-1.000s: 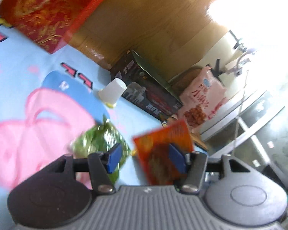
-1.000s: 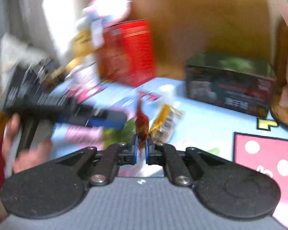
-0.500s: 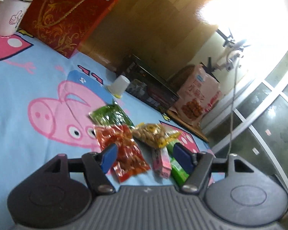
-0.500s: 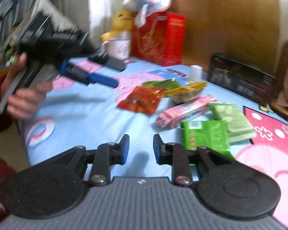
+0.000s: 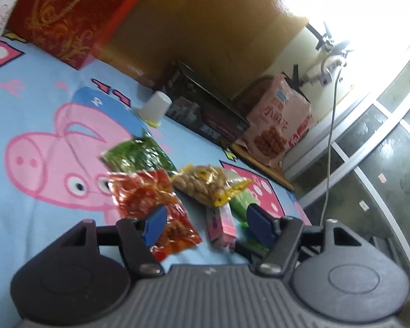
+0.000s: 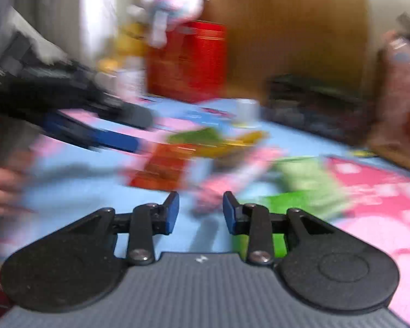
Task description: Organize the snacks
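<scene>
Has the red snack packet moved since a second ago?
Yes. The red snack packet was held up in the right gripper's jaws; now it lies on the blue cartoon cloth beside the green packet.

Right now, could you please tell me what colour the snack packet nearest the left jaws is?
Red-orange packet; clearest in the left wrist view.

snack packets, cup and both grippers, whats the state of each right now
left gripper: jaws open, empty
right gripper: jaws just been opening, nothing between them
red packet: lying flat, sealed
peanut packet: lying flat, sealed
dark green packet: lying flat
pink bar: lying flat
white cup: upside down
</scene>
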Tool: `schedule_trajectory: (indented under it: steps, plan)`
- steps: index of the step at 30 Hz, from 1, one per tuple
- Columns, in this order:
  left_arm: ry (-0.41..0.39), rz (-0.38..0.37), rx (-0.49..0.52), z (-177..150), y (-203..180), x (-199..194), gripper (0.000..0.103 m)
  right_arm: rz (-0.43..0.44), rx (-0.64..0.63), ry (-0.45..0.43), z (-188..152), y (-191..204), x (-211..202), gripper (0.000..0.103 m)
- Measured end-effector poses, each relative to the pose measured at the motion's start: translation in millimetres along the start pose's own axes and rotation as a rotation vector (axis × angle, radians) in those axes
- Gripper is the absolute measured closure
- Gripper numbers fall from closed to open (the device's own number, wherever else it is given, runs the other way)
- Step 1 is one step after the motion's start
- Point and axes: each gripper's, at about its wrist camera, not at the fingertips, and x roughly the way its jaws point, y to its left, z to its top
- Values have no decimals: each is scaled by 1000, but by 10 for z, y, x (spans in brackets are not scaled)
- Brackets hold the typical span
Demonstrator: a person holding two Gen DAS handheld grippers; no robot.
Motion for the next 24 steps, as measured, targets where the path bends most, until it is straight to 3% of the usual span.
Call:
schedule_trajectory:
  steps: [2, 5, 8, 11, 12, 13, 18, 21, 23, 24]
  plan:
    - [9, -13, -6, -5, -10, 51, 37, -63, 70, 16, -38, -147, 27, 63]
    - [11, -27, -11, -47, -51, 88, 37, 34, 167, -15, 37, -248, -50, 61]
    - [7, -28, -21, -73, -60, 79, 37, 134, 178, -45, 126, -160, -54, 46]
    - [3, -24, -27, -81, -77, 54, 37, 120, 149, 4, 186, -2, 139, 45]
    - [3, -22, -26, -76, -81, 42, 37, 104, 134, 27, 181, 24, 228, 47]
    - [3, -21, -24, -75, -90, 32, 37, 108, 137, 48, 166, 10, 289, 65]
    - [18, -36, -8, -112, -158, 39, 37, 155, 174, 63, 33, -296, 19, 75]
    - [48, -66, 7, -139, -219, 124, 37, 263, 146, 74, -208, -508, -363, 75]
    - [70, -82, 24, -170, -284, 201, 37, 214, 124, 66, -354, -586, -606, 78]
    - [82, -87, 34, -184, -327, 252, 37, 135, 138, 67, -426, -668, -712, 78]
